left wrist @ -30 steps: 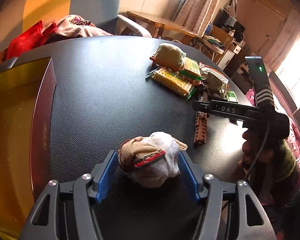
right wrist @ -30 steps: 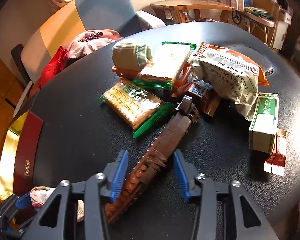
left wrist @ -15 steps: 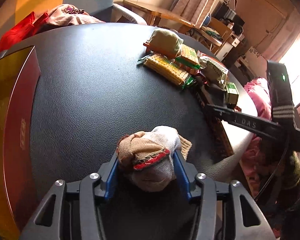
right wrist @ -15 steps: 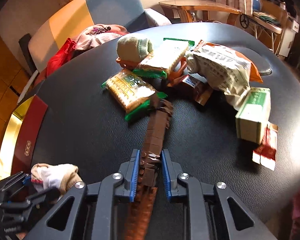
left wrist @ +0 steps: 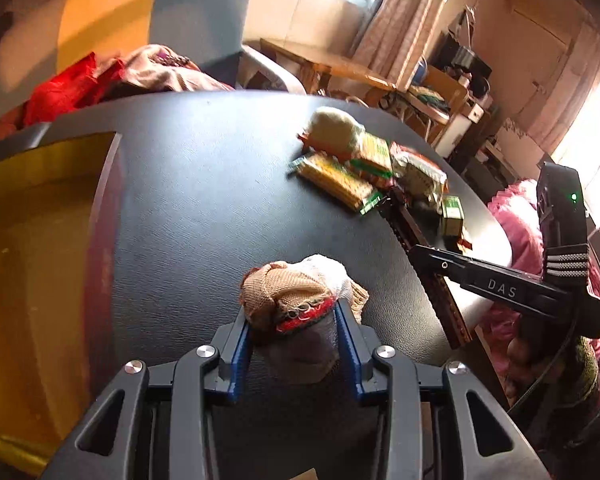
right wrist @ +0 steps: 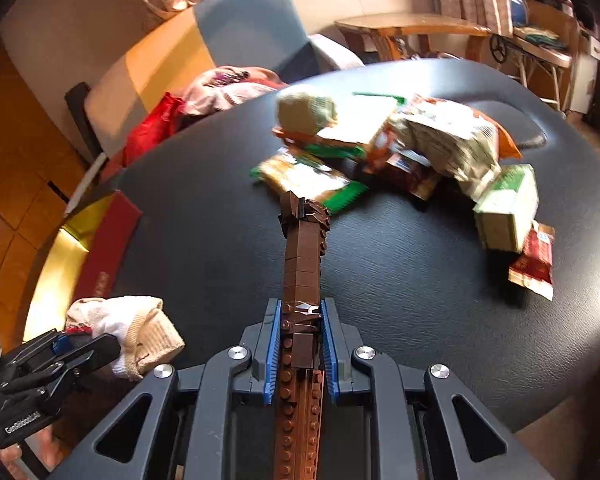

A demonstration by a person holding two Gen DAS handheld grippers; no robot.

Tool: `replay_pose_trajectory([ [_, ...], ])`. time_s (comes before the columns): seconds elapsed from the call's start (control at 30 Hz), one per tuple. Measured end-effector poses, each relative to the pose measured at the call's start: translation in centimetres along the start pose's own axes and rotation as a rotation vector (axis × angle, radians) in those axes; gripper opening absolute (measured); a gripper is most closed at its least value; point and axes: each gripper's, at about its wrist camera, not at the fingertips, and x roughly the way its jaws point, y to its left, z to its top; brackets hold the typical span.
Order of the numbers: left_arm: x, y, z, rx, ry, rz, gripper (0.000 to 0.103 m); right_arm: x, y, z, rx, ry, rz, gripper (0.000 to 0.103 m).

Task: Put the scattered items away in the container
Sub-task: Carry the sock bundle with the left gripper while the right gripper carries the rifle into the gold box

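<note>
Gripping, left: the left gripper (left wrist: 294, 322) has its blue ribbed pads closing on a knitted sock ball (left wrist: 296, 300), tan and white with a red cuff, soft and lumpy, just above the table.
Gripping, right: the right gripper (right wrist: 300, 330) is clenched tight on one long brown brick-built bar (right wrist: 302, 256), studded and jagged along its edges, pointing toward the pile.
Table: black table (left wrist: 204, 200), round, with a pebbled leather-like grain.
Container: one red-walled box (left wrist: 100, 240) with a glossy gold inside, at the table's left edge, beside the sock ball.
Pile: one pale green knitted sock ball (right wrist: 306, 110), two crinkly green-edged cracker packs (right wrist: 304, 178), one large crumpled bag (right wrist: 452, 140), one small green-and-white carton (right wrist: 508, 208).
</note>
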Motion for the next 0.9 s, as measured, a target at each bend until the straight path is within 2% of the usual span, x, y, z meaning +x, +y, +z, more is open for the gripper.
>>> replay_pose_trajectory([
  [0.2,-3.9,3.6,0.1,-0.075,-0.081,0.073,0.038,-0.1,5.4,1.6,-0.081,-0.017,0.098,0.019],
  [0.4,-8.1,8.9,-0.2,-0.166,-0.164,0.187,0.038,0.6,13.6,3.2,-0.189,-0.013,0.243,0.019],
  [0.57,-9.4,13.9,-0.5,-0.255,-0.174,0.282,0.038,2.3,20.8,4.2,-0.260,0.023,0.343,0.019],
  [0.73,-9.0,18.2,-1.3,-0.325,-0.141,0.355,0.038,6.7,26.4,4.2,-0.313,0.109,0.344,0.019],
  [0.9,-7.9,20.1,-2.4,-0.373,-0.110,0.394,0.041,10.4,28.9,3.0,-0.353,0.187,0.298,0.019],
])
